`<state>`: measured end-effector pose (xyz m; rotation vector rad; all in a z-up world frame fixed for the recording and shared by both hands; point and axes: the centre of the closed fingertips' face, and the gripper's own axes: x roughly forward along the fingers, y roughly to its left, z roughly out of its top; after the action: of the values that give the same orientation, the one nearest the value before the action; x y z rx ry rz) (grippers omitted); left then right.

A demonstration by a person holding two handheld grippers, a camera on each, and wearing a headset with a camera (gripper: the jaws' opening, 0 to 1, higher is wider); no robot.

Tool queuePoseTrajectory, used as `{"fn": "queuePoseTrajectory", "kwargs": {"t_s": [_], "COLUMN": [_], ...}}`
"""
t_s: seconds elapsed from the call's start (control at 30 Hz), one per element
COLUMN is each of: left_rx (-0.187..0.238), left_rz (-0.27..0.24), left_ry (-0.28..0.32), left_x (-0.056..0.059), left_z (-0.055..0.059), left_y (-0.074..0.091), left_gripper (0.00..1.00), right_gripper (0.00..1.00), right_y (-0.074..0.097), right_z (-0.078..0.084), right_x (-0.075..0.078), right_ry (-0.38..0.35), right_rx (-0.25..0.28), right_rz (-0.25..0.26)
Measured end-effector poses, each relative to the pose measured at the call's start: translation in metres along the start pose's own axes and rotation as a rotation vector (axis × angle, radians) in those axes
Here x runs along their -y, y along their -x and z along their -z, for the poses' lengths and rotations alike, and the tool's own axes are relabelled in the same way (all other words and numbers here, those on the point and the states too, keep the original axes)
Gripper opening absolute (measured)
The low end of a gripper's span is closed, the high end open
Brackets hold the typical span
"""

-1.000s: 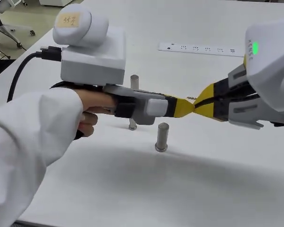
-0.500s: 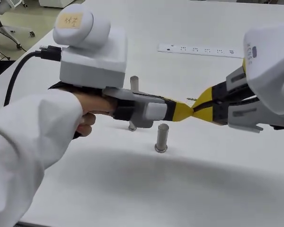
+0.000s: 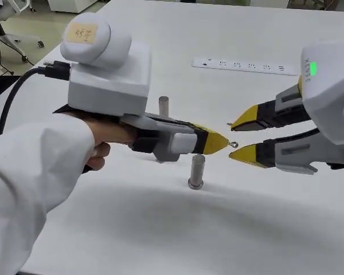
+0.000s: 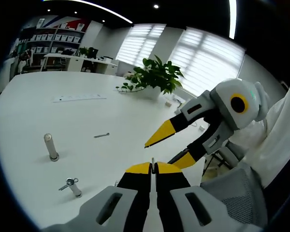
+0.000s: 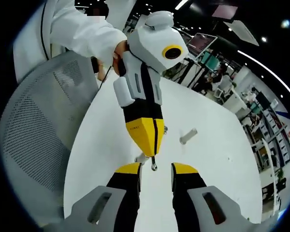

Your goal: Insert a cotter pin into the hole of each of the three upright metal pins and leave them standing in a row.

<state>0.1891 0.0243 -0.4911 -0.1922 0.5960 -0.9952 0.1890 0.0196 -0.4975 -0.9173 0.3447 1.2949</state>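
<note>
The cotter pin [image 3: 233,144] is clenched at the very tip of the left claw [image 3: 222,143], just right of the centre of the head view and above the desk [image 3: 160,229]. Only its looped end is seen to stick out. The step in hand is judged to be a passing of this pin from one claw to the other before it is brought to a hole. To do it well, the loop should be taken squarely between the pads of the right claw [image 3: 235,139]. The left claw should be released only when the other grasp is firm, because so thin a piece is easily twisted or dropped. The straight legs should be left free, as they must enter the hole.

In the right gripper view the cotter pin [image 5: 154,164] is found between the jaws of the right claw [image 5: 156,169], which is released and empty; it is touched by neither jaw, as far as can be told. Below the two claws, the nearest metal pin [image 3: 196,171] is standing upright on the desk. The far metal pin [image 3: 163,106] is seen behind the left claw. At the lower left of the left gripper view, a short metal pin [image 4: 74,187] seems to be already fitted.
</note>
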Motion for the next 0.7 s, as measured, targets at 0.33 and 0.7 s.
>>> {"fn": "queuePoseTrajectory", "kwargs": {"t_s": [0.33, 0.7], "left_rx": [0.045, 0.077], "left_rz": [0.045, 0.094], "left_ry": [-0.141, -0.343], "left_x": [0.012, 0.028], "left_z": [-0.002, -0.005], "left_y": [0.008, 0.012], "left_gripper": [0.00, 0.00], "right_gripper": [0.22, 0.15], "right_y": [-0.001, 0.004], "right_z": [0.005, -0.009], "right_x": [-0.007, -0.024], "right_ry": [-0.196, -0.339], "right_rx": [0.048, 0.137], "right_rz": [-0.086, -0.179]}}
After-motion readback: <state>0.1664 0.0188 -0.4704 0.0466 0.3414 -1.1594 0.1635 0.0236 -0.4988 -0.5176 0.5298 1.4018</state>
